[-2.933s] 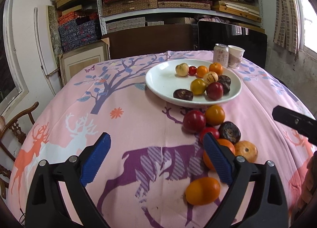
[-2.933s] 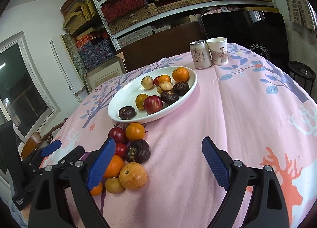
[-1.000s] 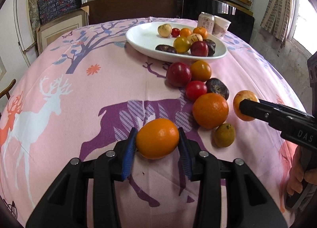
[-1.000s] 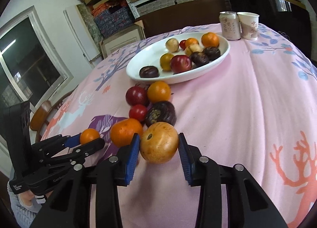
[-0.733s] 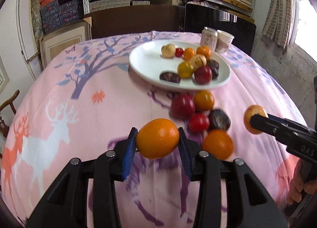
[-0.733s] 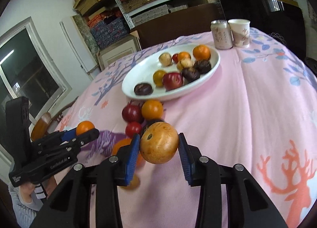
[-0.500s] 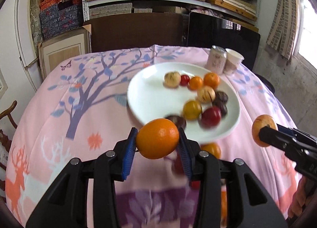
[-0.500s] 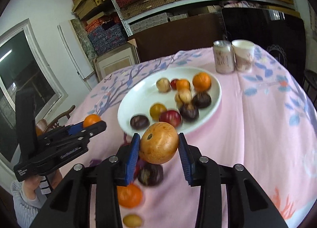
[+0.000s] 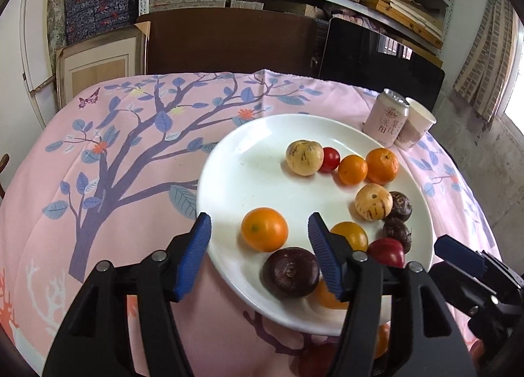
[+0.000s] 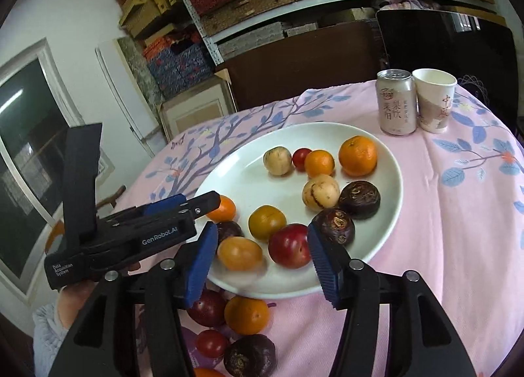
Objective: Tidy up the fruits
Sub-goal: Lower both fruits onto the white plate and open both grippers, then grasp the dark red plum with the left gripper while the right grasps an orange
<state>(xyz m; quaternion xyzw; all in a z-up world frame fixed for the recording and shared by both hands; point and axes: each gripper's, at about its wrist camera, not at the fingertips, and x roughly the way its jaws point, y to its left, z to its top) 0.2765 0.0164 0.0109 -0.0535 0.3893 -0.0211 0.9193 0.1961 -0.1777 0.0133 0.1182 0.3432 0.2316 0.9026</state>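
Both carried fruits now loose on plate (image 9: pixel 229 160), jaws opening empty, can (image 10: pixel 396 105) beyond.

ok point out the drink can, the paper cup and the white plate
drink can (image 10: pixel 397 105) right wrist view, middle of its label
paper cup (image 10: pixel 434 103) right wrist view, front wall
white plate (image 9: pixel 262 160) left wrist view, bare inner surface

An orange fruit (image 9: pixel 327 295) below the white plate (image 9: pixel 229 180) hides partly behind a blue pad. Another fruit (image 10: pixel 204 372) is cut off by the right wrist view's bottom edge.
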